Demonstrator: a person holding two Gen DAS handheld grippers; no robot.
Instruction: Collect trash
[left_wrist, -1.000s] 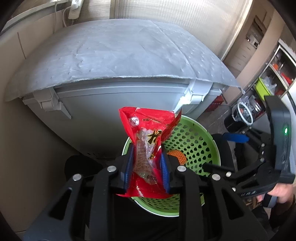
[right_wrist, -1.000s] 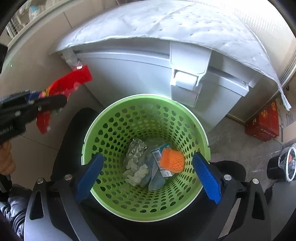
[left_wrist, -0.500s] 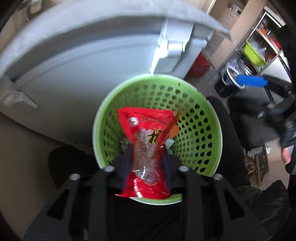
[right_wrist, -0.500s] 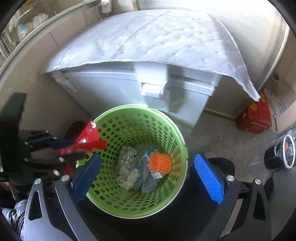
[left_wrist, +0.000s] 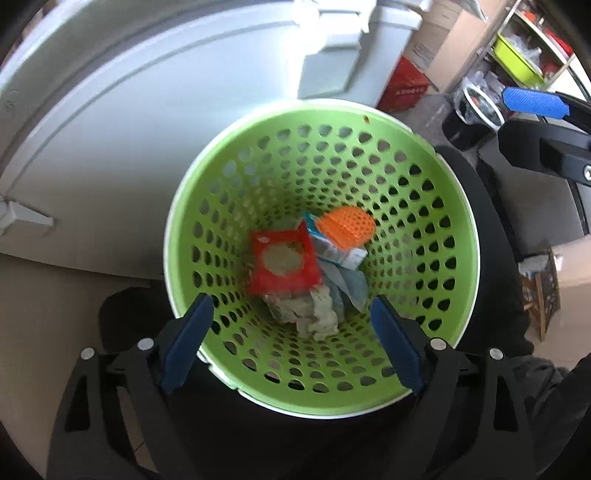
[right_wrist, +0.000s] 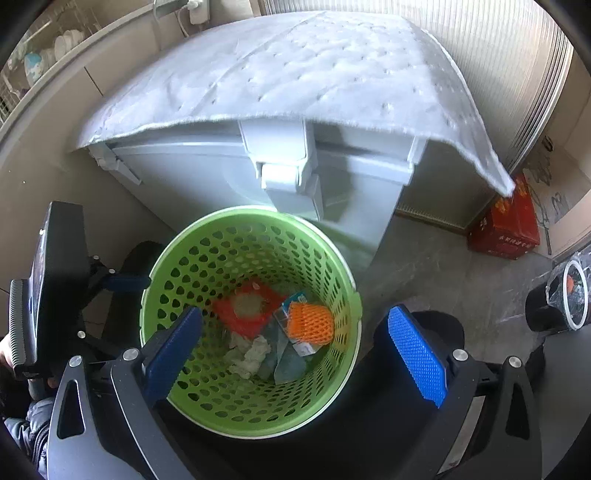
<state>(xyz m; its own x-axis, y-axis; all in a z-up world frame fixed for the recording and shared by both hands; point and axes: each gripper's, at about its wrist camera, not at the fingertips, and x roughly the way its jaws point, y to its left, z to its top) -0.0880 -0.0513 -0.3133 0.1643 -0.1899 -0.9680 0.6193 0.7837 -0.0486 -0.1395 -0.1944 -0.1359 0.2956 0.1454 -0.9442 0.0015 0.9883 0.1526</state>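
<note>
The left gripper (left_wrist: 291, 339) hung over the green basket (left_wrist: 454, 236), pointing steeply down into it; its jaws had just been opening and stood wide apart, with nothing between the blue pads (left_wrist: 188, 339). The red snack wrapper (left_wrist: 282, 264) lay loose inside the basket, slightly blurred, on top of the other rubbish and clear of both pads. Just beside it on the right were an orange foam net (left_wrist: 347, 227) resting on a blue-and-white carton (left_wrist: 332, 251), and below them a crumpled whitish tissue (left_wrist: 314, 317) against a grey-blue scrap (left_wrist: 347, 284).

The right gripper (right_wrist: 295, 354) was likewise spread wide and held nothing; its left pad (right_wrist: 173, 354) showed in front of the basket's inside, its right pad (right_wrist: 415, 354) outside the basket's rim (right_wrist: 354, 295). From that view the wrapper (right_wrist: 247, 308) sat at the basket bottom, left of the orange net (right_wrist: 308, 323).

Behind the basket stood a grey bin (right_wrist: 207, 177) with a latch on its front, a white padded sheet (right_wrist: 295, 66) draped over its lid. Further right on the floor were a red box (right_wrist: 506, 229) and a black bucket (right_wrist: 554, 306) with a white ring at its mouth. At the left edge of the right wrist view a hand (right_wrist: 7, 354) gripped the left tool's handle
</note>
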